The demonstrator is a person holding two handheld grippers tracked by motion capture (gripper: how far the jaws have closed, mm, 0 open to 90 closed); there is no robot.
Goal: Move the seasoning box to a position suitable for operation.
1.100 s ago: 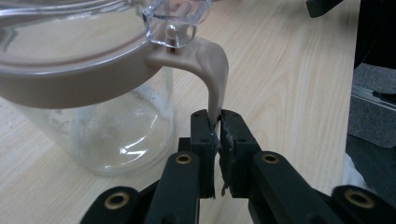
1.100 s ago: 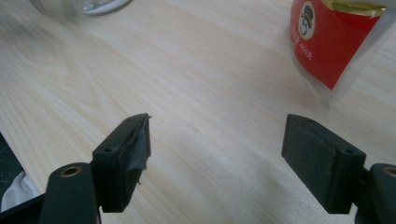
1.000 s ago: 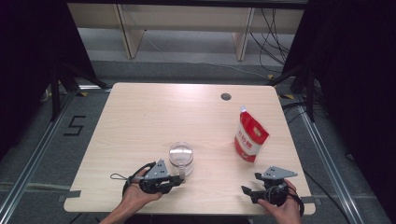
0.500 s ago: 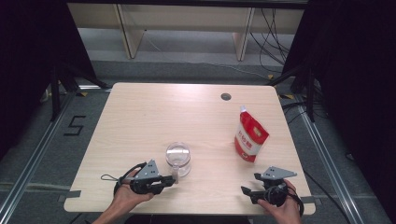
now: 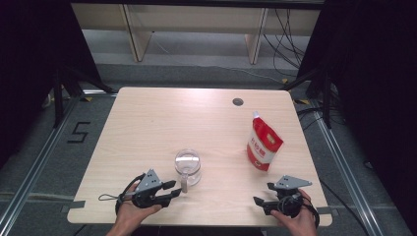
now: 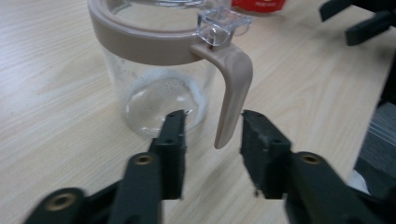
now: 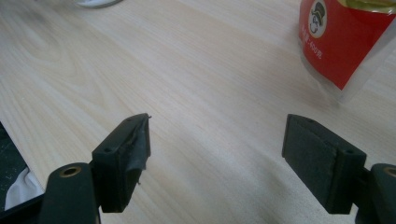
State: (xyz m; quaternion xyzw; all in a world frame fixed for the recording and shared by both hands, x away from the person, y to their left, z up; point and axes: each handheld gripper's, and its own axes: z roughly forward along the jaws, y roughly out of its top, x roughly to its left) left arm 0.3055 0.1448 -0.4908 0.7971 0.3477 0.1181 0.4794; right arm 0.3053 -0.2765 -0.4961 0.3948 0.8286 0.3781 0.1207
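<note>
Table: pale wood table [image 5: 147, 128], dark curtains on both sides.
Left gripper [image 6: 212, 140]: drawn back toward the near edge; its jaws have just been opening, and the jar's handle [image 6: 233, 93] hangs loose between them.
Right gripper [image 7: 217, 149]: jaws wide, nothing held.
Jar [image 5: 188, 166]: released, upright on the table.
Red pouch [image 5: 263, 144]: right of the jar, untouched; likely the next thing to be handled.

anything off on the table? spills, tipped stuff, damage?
Nothing stands out. The glass jar stands upright, with its beige handle between the left gripper's jaws, which have just been opening. The red pouch stands upright on bare table. No spill or damage is visible.
</note>
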